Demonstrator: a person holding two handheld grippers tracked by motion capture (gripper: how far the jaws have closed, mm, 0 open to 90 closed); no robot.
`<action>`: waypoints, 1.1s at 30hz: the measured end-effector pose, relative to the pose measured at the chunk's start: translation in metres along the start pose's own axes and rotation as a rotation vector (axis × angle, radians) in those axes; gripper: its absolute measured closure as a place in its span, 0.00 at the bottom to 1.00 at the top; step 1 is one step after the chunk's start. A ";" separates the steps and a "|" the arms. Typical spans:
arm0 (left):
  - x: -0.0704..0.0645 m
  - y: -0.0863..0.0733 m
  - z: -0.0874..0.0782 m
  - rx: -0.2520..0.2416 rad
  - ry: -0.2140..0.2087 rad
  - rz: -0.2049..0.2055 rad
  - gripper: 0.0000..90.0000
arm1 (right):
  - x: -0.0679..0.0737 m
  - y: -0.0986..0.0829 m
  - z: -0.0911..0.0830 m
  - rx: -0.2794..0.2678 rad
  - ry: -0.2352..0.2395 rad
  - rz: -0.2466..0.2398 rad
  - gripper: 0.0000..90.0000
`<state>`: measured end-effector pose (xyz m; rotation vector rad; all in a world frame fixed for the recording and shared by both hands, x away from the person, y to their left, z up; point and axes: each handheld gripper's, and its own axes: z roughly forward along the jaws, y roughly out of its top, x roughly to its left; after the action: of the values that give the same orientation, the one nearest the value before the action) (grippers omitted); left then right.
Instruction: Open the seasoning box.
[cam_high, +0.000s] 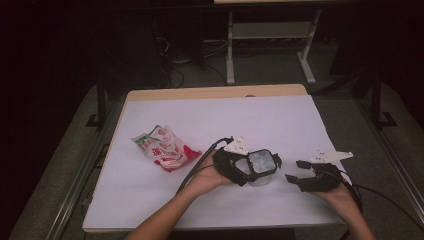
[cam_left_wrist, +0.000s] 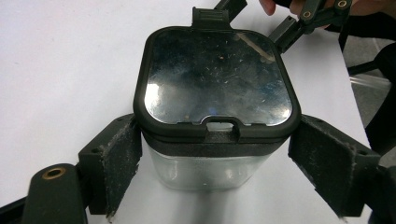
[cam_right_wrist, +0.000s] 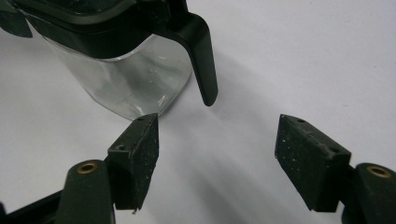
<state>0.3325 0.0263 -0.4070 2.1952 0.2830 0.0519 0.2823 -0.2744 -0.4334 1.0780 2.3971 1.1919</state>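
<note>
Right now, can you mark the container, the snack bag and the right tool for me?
container (cam_left_wrist: 215, 79): left gripper view, middle of its dark lid.
snack bag (cam_high: 165, 149): high view, centre of the red and white pack.
right tool (cam_right_wrist: 217, 147): right gripper view, midway between its open tips.

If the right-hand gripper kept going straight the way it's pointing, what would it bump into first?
Probably the clear container with the black lid: the right gripper points at it with jaws open, the lid's hanging latch nearest. Depth is hard to judge.

Red-white snack bag (cam_high: 164, 148) on white table (cam_high: 210, 120), left side; metal-legged bench (cam_high: 270, 35) beyond.
</note>
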 end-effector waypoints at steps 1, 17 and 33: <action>0.000 0.000 -0.001 0.002 -0.002 0.001 0.19 | 0.000 0.000 0.000 0.000 -0.001 0.001 0.34; -0.001 0.002 -0.003 0.003 0.005 -0.002 0.20 | -0.001 0.000 0.000 -0.010 -0.006 0.002 0.33; -0.003 0.004 -0.007 -0.011 0.014 0.001 0.20 | -0.003 -0.001 0.000 -0.017 -0.008 0.015 0.33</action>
<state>0.3295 0.0285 -0.3995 2.1843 0.2888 0.0689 0.2839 -0.2774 -0.4342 1.0948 2.3722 1.2083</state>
